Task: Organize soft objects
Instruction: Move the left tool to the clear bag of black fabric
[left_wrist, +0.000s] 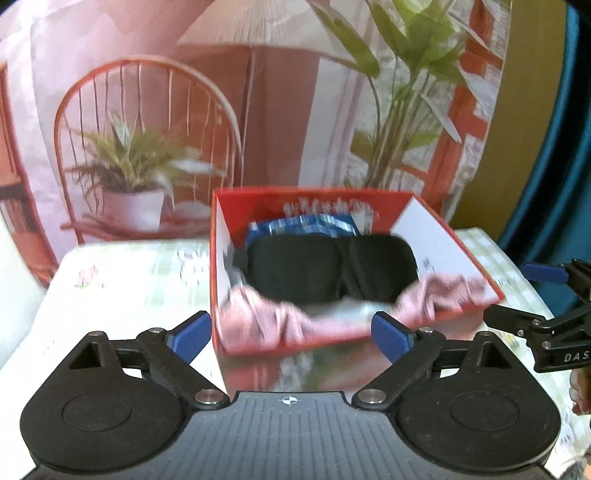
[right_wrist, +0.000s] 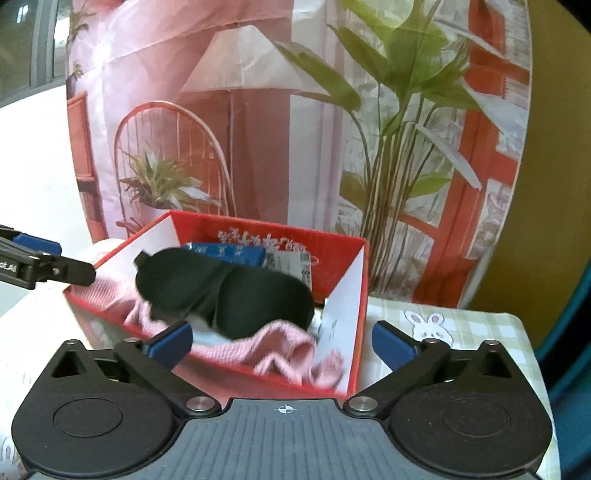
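Note:
A red box (left_wrist: 458, 243) (right_wrist: 343, 295) stands on the table. In it lie a black eye mask (left_wrist: 332, 273) (right_wrist: 229, 291), a pink knitted cloth (left_wrist: 269, 321) (right_wrist: 284, 350) draped over the near rim, and a blue packet (left_wrist: 306, 225) (right_wrist: 229, 254) at the back. My left gripper (left_wrist: 291, 332) is open and empty just before the box's near side. My right gripper (right_wrist: 282, 343) is open and empty at the box's near right corner. Each gripper shows at the edge of the other's view, in the left wrist view (left_wrist: 517, 295) and the right wrist view (right_wrist: 55, 258).
The table (left_wrist: 122, 288) (right_wrist: 461, 325) has a light green checked cloth with a rabbit print (right_wrist: 428, 325). A printed backdrop (left_wrist: 258, 110) of a chair, lamp and plants hangs behind the box. A teal curtain (left_wrist: 554, 166) is at the right.

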